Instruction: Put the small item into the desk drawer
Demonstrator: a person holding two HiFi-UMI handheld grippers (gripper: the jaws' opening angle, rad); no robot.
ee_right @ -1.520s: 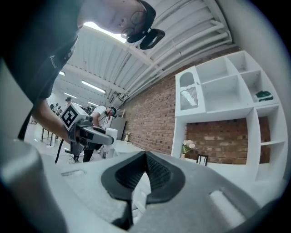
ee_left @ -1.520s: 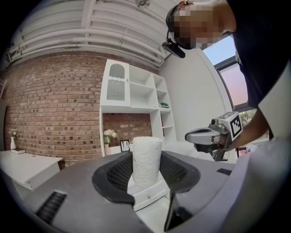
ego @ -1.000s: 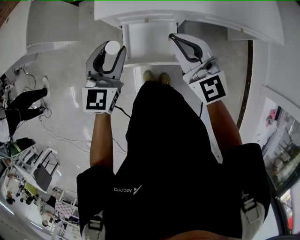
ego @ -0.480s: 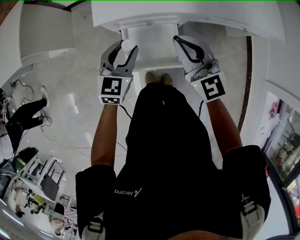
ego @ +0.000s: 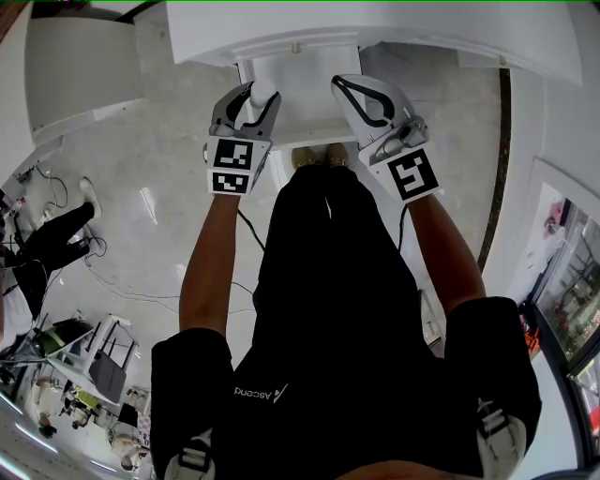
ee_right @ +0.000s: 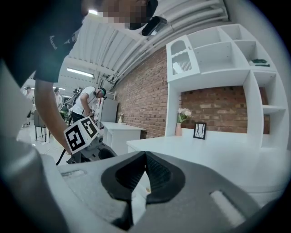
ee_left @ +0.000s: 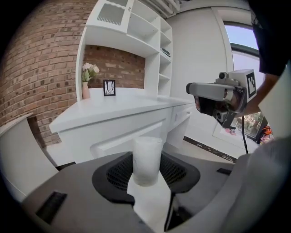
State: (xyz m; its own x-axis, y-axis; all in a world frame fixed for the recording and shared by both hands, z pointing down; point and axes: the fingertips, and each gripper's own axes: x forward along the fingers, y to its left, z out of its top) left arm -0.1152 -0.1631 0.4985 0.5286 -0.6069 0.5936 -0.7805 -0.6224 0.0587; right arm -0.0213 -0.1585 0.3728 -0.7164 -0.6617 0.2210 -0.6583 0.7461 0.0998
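The small item [ego: 264, 92] is a white frosted cylinder; my left gripper [ego: 256, 103] is shut on it. The left gripper view shows the item [ee_left: 146, 157] upright between the black pads of the left gripper [ee_left: 147, 175]. In the head view the white desk drawer [ego: 309, 66] stands pulled out under the desk [ego: 394, 28], and the held item hangs at the drawer's left edge. My right gripper [ego: 341, 83] is shut and empty over the drawer's right side. In its own view, the right gripper [ee_right: 144, 157] has its tips touching.
On the desktop [ee_left: 113, 107] stand a vase of flowers [ee_left: 87, 79] and a small picture frame [ee_left: 108, 87], with white shelves [ee_left: 145, 32] above. The person's feet [ego: 317, 157] stand just before the drawer. Cables [ego: 122, 281] run over the floor at left.
My left gripper has carried the white item to the right and forward, from over the floor to the drawer's left edge. The right gripper has shifted slightly left.
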